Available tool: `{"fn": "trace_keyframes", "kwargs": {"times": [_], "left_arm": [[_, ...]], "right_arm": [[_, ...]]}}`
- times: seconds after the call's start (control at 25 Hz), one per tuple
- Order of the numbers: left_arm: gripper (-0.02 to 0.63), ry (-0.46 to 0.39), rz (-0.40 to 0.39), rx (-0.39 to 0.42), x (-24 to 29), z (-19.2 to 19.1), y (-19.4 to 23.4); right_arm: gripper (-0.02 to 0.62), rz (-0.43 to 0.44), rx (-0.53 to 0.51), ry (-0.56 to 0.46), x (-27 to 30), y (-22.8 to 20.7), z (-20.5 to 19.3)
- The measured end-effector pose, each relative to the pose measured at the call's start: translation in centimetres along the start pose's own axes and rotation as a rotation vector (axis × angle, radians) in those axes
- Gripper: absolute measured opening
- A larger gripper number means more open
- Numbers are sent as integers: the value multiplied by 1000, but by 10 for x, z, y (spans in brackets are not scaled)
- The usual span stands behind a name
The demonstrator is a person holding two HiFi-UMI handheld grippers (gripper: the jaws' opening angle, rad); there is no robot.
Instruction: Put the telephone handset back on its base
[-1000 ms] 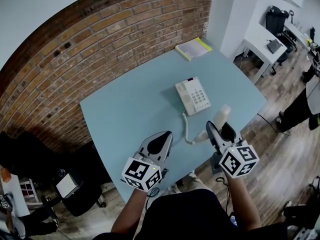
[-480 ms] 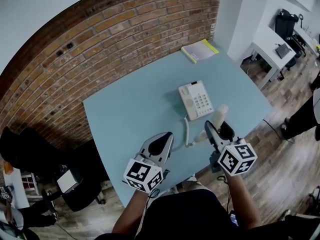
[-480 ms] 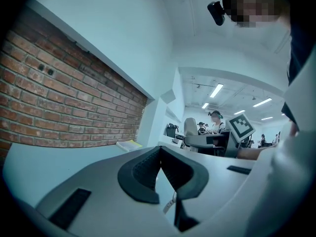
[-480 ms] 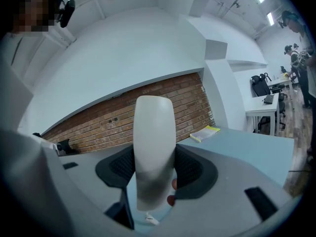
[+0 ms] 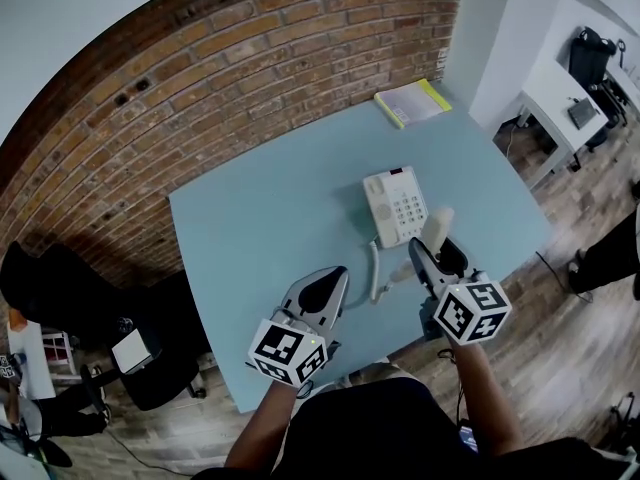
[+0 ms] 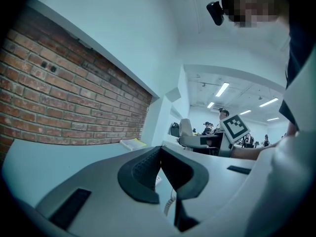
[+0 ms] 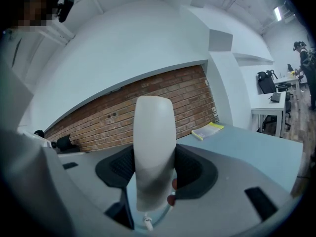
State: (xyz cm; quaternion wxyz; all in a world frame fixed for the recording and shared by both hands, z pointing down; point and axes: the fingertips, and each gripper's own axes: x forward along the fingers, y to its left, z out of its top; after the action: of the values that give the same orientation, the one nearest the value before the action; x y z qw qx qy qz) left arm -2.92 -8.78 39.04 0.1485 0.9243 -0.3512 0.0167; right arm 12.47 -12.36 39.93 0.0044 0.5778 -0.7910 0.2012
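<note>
A cream telephone base [image 5: 396, 206] with a keypad sits on the light blue table [image 5: 270, 238]. Its handset [image 5: 431, 237] is lifted near the table's front edge, just right of and nearer than the base, with my right gripper [image 5: 432, 255] shut on it. In the right gripper view the handset [image 7: 154, 152] stands upright between the jaws, cord at its lower end. The coiled cord [image 5: 375, 268] runs from the base toward the handset. My left gripper [image 5: 320, 290] hovers at the front edge, left of the cord; in the left gripper view its jaws [image 6: 160, 169] meet with nothing between them.
A yellow-edged notepad [image 5: 413, 102] lies at the table's far right corner. A brick wall [image 5: 200, 78] borders the table's far side. A black office chair [image 5: 150, 368] stands left of the table, white desks [image 5: 570, 108] and a person's leg [image 5: 610, 253] at right.
The right gripper and handset have barely shifted relative to the base. The head view has drifted, so table and phone sit slightly further right and lower in the picture.
</note>
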Motion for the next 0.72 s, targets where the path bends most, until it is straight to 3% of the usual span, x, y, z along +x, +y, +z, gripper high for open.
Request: {"fn": "trace_keyframes", "kwargs": {"times": [0.72], "left_arm": [[9,28,76,-42,27,-12,25]], "right_arm": [[227,34,-9,130,61,-29,-24]]}}
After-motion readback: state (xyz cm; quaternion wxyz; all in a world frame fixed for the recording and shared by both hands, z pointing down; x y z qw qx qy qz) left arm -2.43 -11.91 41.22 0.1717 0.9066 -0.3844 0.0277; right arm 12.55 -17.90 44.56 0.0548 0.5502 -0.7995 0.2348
